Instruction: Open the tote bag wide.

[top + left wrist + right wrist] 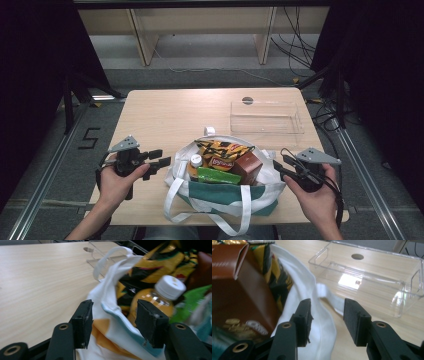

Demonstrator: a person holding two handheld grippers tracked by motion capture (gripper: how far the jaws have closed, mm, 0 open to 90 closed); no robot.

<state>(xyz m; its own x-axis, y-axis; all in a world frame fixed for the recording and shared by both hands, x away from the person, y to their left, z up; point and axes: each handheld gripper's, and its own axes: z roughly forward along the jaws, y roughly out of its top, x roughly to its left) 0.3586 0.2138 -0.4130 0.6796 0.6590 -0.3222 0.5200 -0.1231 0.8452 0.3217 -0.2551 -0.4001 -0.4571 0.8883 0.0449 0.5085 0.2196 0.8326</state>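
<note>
the wooden bench (165, 112) carries everything, with a round hole near its far edge. at its near edge, between the two hands, sits a white and green tote bag (227, 202), mouth open upward and its white straps drooping over the front. toward the far right of the bench lies a clear plastic tray (266, 118), well apart from the bag. inside the bag, a yellow and black snack bag (220, 149) lies at the back, a brown carton (248, 166) stands at the right, a green packet (216, 175) lies in front, and a bottle of orange drink with a white cap (170, 286) stands at the left. the left gripper (159, 163) is just beside the bag's left rim, jaws apart with the white cloth edge between them, not pinched. the right gripper (279, 167) is at the bag's right rim, jaws apart over the white cloth, gripping nothing.
</note>
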